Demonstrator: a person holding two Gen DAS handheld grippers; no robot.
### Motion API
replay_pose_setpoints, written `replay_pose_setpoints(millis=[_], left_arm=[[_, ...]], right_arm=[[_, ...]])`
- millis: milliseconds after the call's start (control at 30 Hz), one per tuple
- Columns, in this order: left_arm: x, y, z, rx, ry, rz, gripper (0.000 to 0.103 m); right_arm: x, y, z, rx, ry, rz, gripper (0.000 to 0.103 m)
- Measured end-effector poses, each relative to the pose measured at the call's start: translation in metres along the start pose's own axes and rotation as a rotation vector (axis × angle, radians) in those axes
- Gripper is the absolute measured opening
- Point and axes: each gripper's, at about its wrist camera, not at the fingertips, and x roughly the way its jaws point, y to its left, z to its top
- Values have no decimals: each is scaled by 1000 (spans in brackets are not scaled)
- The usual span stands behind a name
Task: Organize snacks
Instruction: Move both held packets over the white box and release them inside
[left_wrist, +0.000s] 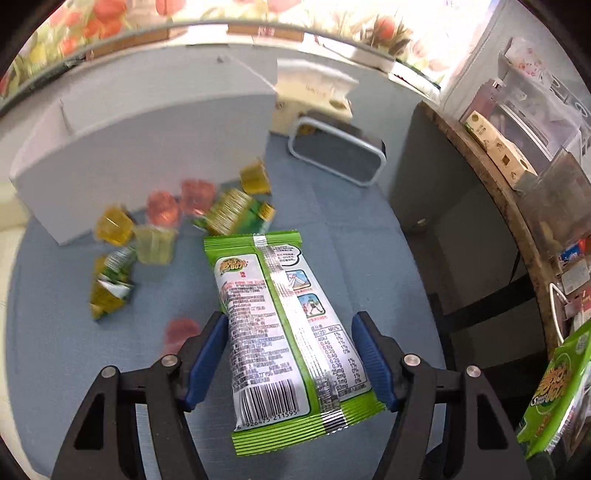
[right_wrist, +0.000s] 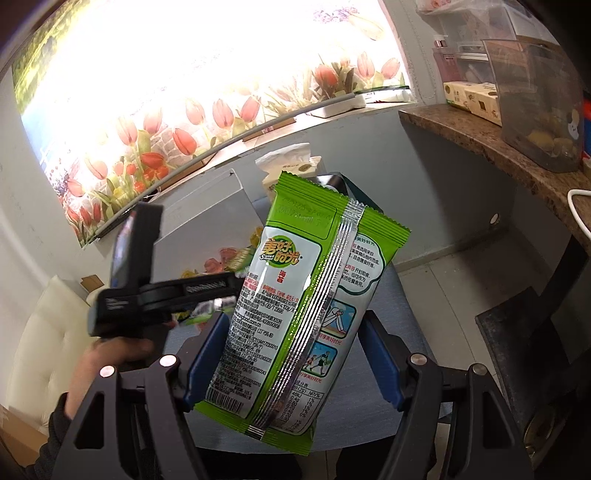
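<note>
Two green seaweed packets are held, one per gripper. The left gripper pinches its packet between blue pads, long axis pointing away over the blue table, barcode end nearest. The right gripper clamps a second packet, tilted up and rightward. About six blurred jelly cups and two small green packs lie beside a grey box; another cup is half hidden.

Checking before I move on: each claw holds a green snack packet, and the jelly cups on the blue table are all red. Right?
Not all red. The left wrist view shows the jelly cups are yellow as well as red. The left claw and right claw each do hold a green snack packet.
</note>
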Motion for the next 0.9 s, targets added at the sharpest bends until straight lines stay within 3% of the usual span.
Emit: replay_pose_setpoints(millis=[333, 500, 700, 900], left_arm=[[-47, 40, -8, -4, -82, 15, 74], [-61, 70, 4, -2, -150, 30, 74], [-73, 109, 15, -25, -202, 21, 74], [-88, 138, 55, -52, -268, -21, 74]], right_arm=[[19, 22, 2, -40, 20, 33, 76], [53, 36, 13, -64, 73, 104, 76], [103, 72, 41, -168, 112, 177, 76], [158, 134, 88, -323, 129, 171, 76]])
